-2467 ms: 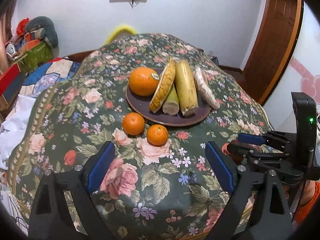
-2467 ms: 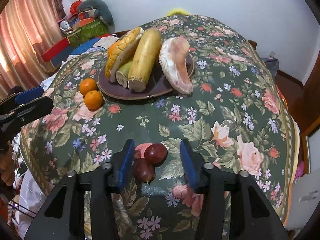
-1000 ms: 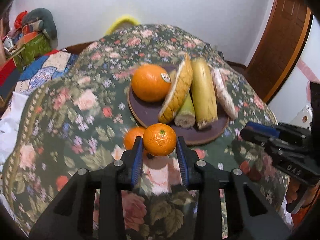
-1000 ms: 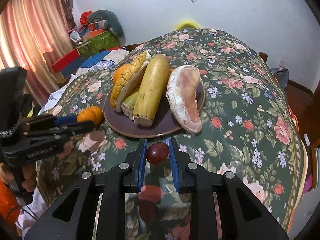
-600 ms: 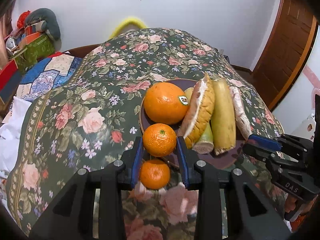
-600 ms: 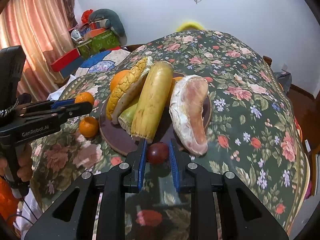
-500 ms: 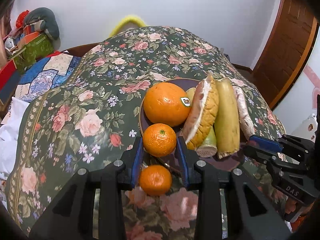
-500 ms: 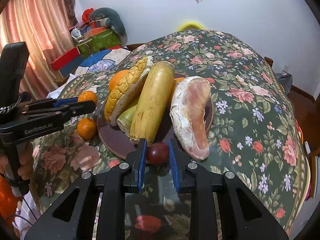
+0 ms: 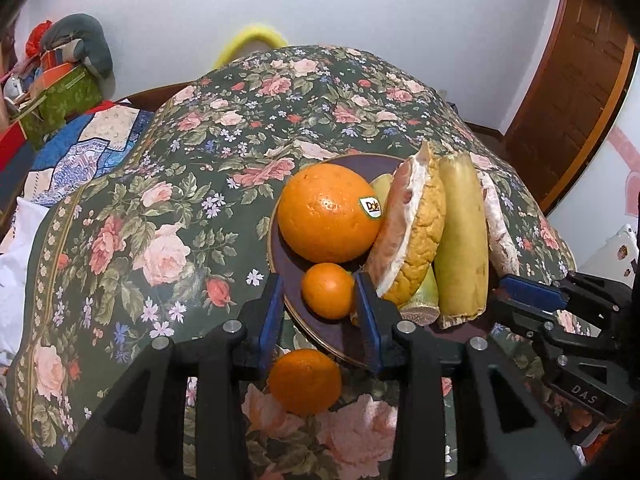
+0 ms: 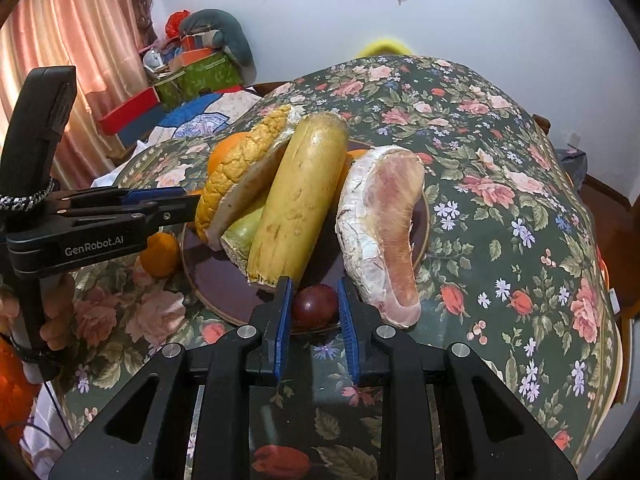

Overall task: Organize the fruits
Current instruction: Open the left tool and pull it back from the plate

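Flanking dimpled small orange (round), glossy plum — loose

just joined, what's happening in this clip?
A person with two handheld grippers is loading fruit onto the dark plate. The left claw has its fingers apart around a small orange sitting on the plate beside the big orange. The right claw brackets a dark red fruit at the plate's near edge, slightly parted. One small orange on the cloth is not yet plated.
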A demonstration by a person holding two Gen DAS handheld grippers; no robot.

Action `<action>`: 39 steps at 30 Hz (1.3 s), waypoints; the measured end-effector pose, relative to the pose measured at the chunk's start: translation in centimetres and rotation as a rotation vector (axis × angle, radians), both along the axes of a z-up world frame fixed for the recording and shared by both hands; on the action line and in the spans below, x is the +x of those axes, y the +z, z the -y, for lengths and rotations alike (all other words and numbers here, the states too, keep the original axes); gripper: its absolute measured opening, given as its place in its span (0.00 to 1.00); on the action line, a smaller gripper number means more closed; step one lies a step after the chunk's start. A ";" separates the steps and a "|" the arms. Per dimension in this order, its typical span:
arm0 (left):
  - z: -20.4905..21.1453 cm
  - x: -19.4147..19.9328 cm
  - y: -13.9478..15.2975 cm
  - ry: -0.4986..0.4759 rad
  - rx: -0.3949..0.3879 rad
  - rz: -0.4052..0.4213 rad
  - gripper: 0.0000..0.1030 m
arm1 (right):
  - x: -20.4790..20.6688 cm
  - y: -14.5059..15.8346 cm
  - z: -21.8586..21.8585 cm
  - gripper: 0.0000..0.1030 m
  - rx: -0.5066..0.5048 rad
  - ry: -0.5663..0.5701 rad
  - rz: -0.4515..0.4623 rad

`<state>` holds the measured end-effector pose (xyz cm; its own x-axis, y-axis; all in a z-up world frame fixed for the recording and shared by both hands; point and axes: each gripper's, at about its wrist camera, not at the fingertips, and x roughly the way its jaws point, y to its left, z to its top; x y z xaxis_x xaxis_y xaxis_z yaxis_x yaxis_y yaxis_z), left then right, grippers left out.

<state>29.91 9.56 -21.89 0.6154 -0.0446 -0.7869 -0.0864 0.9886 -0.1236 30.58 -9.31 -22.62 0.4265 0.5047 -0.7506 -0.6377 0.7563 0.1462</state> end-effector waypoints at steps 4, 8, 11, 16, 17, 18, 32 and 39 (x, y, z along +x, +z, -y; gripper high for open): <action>0.0 -0.5 0.7 0.005 0.005 0.010 0.38 | -0.1 0.1 0.1 0.26 0.001 -0.001 -0.003; 0.0 -1.5 1.6 0.011 0.010 0.020 0.38 | -0.7 0.6 0.2 0.28 0.005 -0.001 0.003; 0.2 -2.6 2.4 0.013 0.018 0.032 0.38 | -1.5 1.4 0.5 0.28 0.010 -0.001 0.014; 1.0 -5.1 4.2 0.009 0.034 0.059 0.38 | -3.1 3.0 1.2 0.28 0.015 -0.008 0.039; 1.3 -5.7 4.6 0.007 0.037 0.065 0.39 | -3.3 3.3 1.4 0.28 0.017 -0.010 0.042; 1.4 -6.1 4.9 0.006 0.039 0.070 0.39 | -3.6 3.6 1.6 0.28 0.019 -0.014 0.046; 4.8 -13.0 8.8 -0.040 0.093 0.151 0.65 | -8.4 5.6 4.9 0.34 -0.003 -0.061 0.088; 5.4 -14.2 7.6 -0.046 0.071 0.117 0.68 | -9.2 3.0 5.5 0.34 -0.048 -0.073 0.042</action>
